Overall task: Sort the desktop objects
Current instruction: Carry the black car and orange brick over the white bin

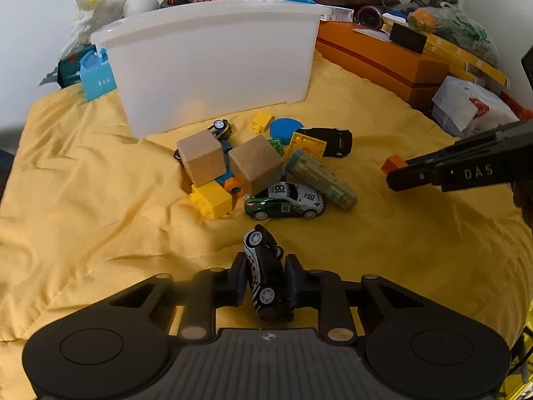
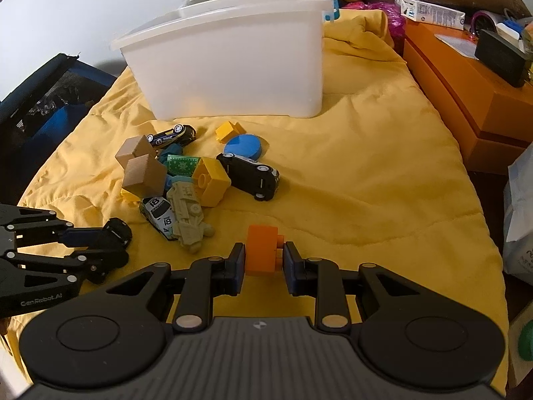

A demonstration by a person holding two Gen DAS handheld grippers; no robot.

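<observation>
Your left gripper [image 1: 265, 278] jaws clamp a black-and-white toy car [image 1: 265, 276], tipped on its side, just above the yellow cloth [image 1: 100, 200]. Your right gripper [image 2: 264, 261] jaws pinch an orange brick [image 2: 261, 250]. Toy pile [image 1: 263, 170] sits ahead, near the white bin [image 1: 213, 63]; bin contents probably hidden.
</observation>
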